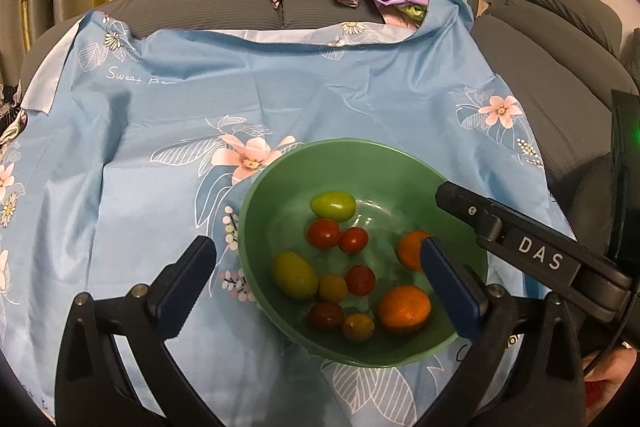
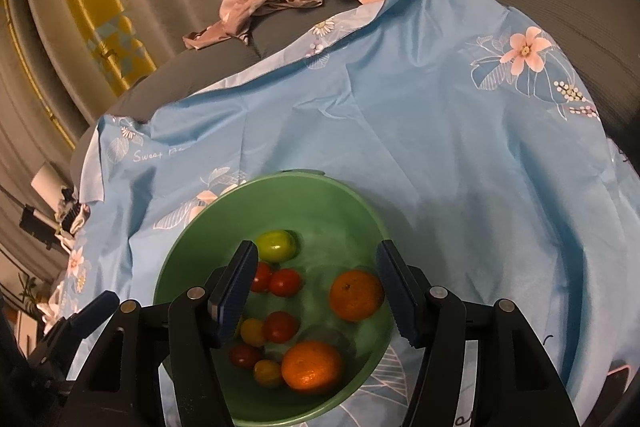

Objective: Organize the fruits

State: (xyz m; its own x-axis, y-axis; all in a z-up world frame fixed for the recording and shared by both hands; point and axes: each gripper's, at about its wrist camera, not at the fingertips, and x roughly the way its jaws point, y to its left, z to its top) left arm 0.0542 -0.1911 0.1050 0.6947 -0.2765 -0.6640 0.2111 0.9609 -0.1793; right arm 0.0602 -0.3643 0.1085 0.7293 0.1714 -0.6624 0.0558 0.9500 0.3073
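- Round green plastic bowl (image 1: 280, 187) on blue floral cloth (image 1: 320, 99), holding two oranges, small tomatoes.
- Left gripper (image 1: 320, 281) spread, empty.
- Right gripper (image 2: 316, 291) spread above bowl, empty.

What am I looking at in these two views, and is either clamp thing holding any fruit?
Each picture comes from a camera mounted on a hand-held gripper a person carries, looking out along its two fingers. The left hand-held gripper and right hand-held gripper both hang open above a green bowl and grip nothing. The bowl sits on a blue flowered cloth and holds two oranges, small red tomatoes and yellow-green ones. The black bar marked DAS in the left view is the right gripper's side.
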